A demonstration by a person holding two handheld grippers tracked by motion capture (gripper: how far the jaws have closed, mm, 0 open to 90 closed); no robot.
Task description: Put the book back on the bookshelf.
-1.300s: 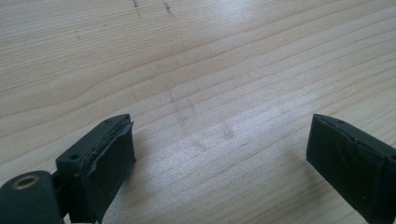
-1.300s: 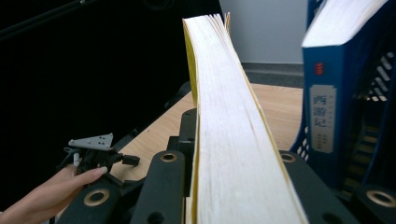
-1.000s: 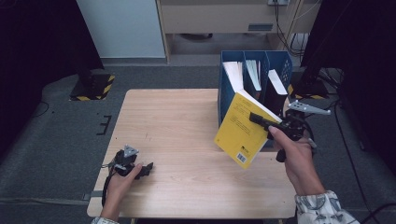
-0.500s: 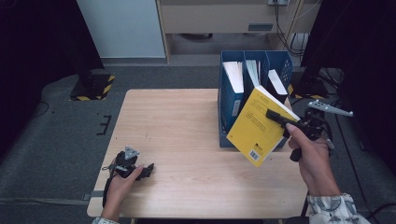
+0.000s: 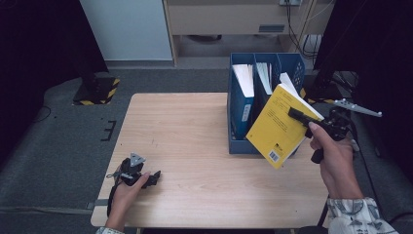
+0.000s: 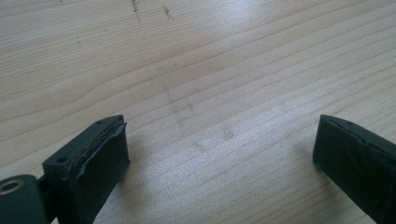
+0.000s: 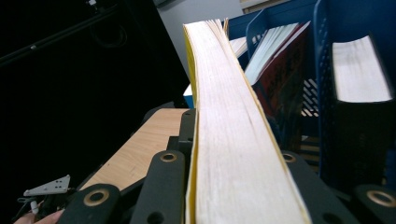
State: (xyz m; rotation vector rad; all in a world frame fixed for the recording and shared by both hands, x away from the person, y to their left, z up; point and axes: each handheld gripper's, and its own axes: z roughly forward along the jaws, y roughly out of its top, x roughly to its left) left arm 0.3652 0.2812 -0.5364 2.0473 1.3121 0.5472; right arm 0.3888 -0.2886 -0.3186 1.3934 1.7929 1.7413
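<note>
A yellow paperback book point(image 5: 280, 126) hangs tilted in the air in front of the blue file holder point(image 5: 238, 114), with my right gripper point(image 5: 302, 118) shut on its page edge. In the right gripper view the book's cream page block point(image 7: 229, 140) runs up between the two black jaws toward the holder's slots point(image 7: 327, 70). My left gripper point(image 5: 152, 177) rests on the wooden table point(image 5: 195, 146) near the front left corner, held by a hand. Its jaws stand wide apart over bare wood point(image 6: 219, 140) with nothing between them.
The blue holder stands at the table's back right with several books and paper stacks point(image 5: 243, 78) upright in its compartments. A dark book point(image 7: 362, 107) fills the slot at the right. Grey carpet and a yellow-black base point(image 5: 97, 92) lie beyond the table's left edge.
My right gripper has carried the yellow book to the right and a little upward, from in front of the holder toward its right side. The left gripper has stayed put.
</note>
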